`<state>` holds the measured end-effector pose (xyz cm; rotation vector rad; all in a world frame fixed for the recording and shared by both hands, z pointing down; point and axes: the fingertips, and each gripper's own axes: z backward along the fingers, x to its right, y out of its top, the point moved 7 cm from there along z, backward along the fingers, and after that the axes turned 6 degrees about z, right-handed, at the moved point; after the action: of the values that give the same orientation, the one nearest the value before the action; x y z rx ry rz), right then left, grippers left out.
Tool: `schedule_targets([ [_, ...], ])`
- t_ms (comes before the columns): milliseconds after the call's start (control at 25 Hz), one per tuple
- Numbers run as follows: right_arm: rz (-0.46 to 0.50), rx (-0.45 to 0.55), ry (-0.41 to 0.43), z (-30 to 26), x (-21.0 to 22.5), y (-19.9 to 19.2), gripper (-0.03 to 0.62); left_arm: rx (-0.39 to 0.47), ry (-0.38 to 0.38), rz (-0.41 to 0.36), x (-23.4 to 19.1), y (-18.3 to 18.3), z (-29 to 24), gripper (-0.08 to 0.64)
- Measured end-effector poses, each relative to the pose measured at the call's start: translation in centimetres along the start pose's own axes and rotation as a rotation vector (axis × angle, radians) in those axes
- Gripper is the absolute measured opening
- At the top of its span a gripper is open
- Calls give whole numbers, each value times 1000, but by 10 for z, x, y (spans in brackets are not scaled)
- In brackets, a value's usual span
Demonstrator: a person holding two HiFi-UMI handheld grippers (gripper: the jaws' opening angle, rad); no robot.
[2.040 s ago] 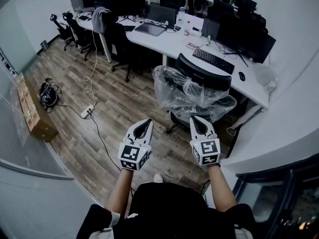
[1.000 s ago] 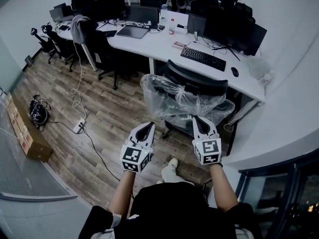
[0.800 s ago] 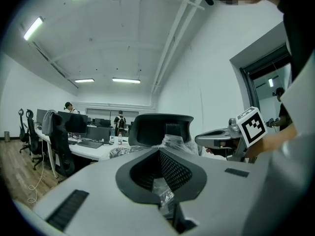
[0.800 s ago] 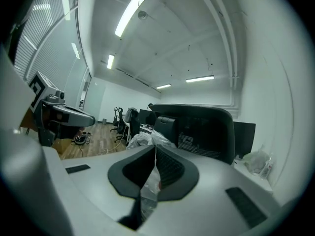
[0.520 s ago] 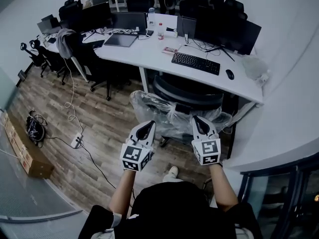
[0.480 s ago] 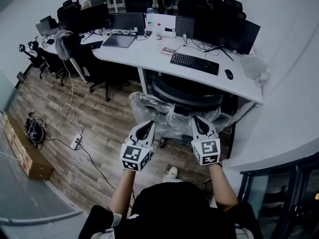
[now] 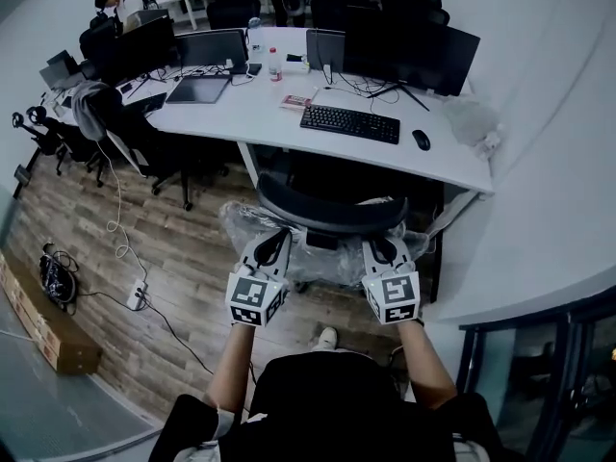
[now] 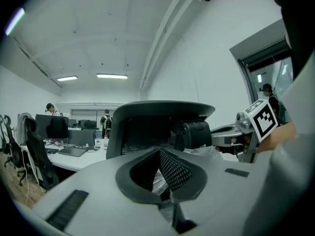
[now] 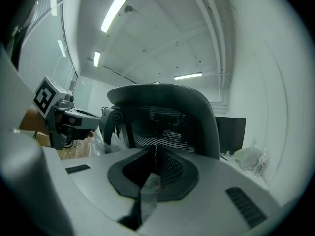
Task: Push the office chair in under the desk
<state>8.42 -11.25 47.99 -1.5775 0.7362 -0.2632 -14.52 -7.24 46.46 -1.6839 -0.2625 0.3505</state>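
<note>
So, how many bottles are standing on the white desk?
2. One bottle stands on the white desk, left of the keyboard; the other bottle stands farther back. More may hide behind the monitors.

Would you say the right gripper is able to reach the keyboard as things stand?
Probably not: the office chair stands between the right gripper and the desk, and the keyboard lies farther back.
</note>
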Motion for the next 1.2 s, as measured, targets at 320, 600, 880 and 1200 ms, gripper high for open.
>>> schedule_targets([
  [320, -21, -22, -22, 0, 11, -13, 25, -11, -19, 2, -4, -1, -21, 15],
  [600, -22, -39, -59, 3, 2, -10, 25, -26, -82, 0, -3, -2, -24, 15],
  [880, 8, -75, -108, 9, -10, 0, 25, -36, -164, -24, -6, 4, -22, 15],
  [1200, 84, -129, -183, 18, -33, 17, 26, -52, -234, -163, -23, 4, -10, 17],
])
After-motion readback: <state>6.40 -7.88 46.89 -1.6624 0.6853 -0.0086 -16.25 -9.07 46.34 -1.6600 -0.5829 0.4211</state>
